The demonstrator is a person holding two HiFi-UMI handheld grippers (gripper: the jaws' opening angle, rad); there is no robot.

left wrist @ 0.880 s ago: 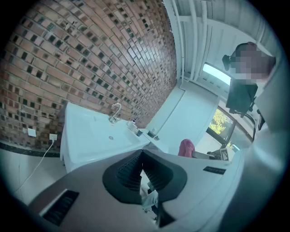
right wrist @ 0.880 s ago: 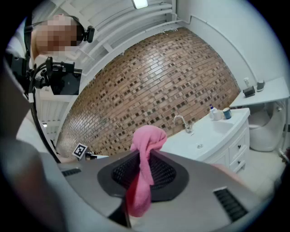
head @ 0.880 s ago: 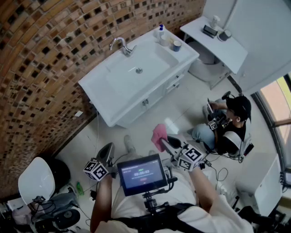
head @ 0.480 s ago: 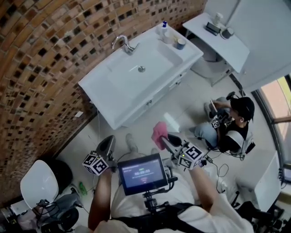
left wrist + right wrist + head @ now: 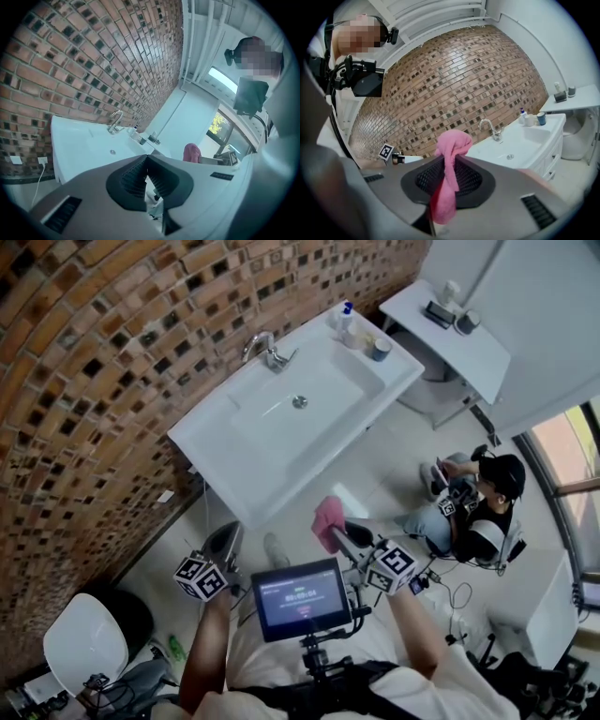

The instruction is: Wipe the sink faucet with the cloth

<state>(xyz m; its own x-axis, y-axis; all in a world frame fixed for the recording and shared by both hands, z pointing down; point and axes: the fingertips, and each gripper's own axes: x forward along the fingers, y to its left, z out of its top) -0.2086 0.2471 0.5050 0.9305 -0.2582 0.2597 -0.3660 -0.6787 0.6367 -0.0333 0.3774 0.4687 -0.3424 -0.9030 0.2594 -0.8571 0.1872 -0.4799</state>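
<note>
A chrome faucet (image 5: 267, 350) stands at the back of the white sink (image 5: 225, 442) against the brick wall; it also shows as the faucet (image 5: 115, 122) in the left gripper view and the faucet (image 5: 489, 129) in the right gripper view. My right gripper (image 5: 336, 532) is shut on a pink cloth (image 5: 327, 518), which bunches above the jaws and hangs down as the cloth (image 5: 449, 174). My left gripper (image 5: 225, 542) is shut with nothing in it. Both grippers hover short of the sink's front edge, apart from it.
Bottles and a blue cup (image 5: 379, 350) stand at the sink's right end. A white side table (image 5: 459, 348) with small items is further right. A seated person (image 5: 473, 512) is on the floor to the right, and a white chair (image 5: 84, 641) at the lower left.
The sink and faucet have shifted down and closer in the head view, so I have stepped toward them. Both grippers keep their state, the pink cloth still in the right one.
</note>
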